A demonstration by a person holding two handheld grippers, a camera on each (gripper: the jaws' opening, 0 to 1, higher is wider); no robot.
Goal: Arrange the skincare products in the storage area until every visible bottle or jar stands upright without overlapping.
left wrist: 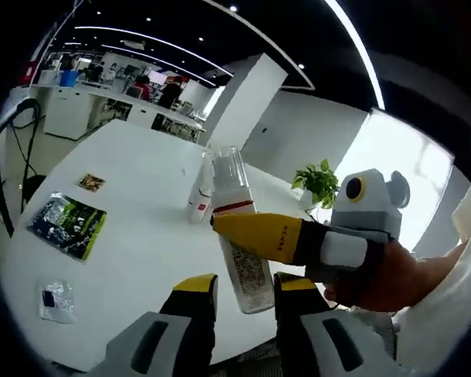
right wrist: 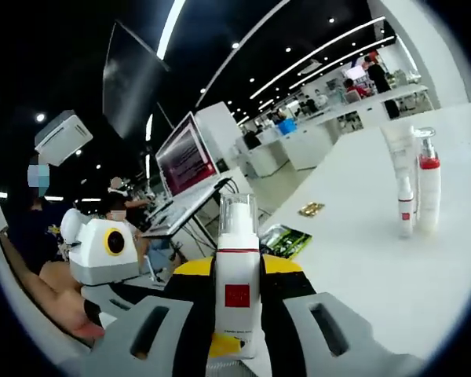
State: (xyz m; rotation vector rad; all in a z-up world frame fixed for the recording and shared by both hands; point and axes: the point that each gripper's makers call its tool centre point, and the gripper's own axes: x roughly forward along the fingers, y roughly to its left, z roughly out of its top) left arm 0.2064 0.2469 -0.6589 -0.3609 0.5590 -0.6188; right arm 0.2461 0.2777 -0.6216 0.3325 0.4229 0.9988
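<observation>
A white bottle [left wrist: 237,236] with a clear cap and red label hangs above the table, tilted in the left gripper view. My right gripper [right wrist: 237,269] is shut on the bottle [right wrist: 237,275], both jaws pressed to its sides. One of its yellow fingers [left wrist: 259,236] crosses the bottle from the right. My left gripper [left wrist: 245,287] is open, its jaws either side of the bottle's base with a small gap on the left. On the table beyond, a white tube [right wrist: 400,188] and a red-collared pump bottle [right wrist: 428,184] stand upright side by side; the tube [left wrist: 198,200] also stands behind the held bottle.
The white table [left wrist: 141,251] carries a green packet [left wrist: 67,225], a small gold packet [left wrist: 92,182] and a clear sachet [left wrist: 57,301] at its left side. A potted plant [left wrist: 318,182] stands at the far edge. Desks and a monitor [right wrist: 187,157] lie beyond.
</observation>
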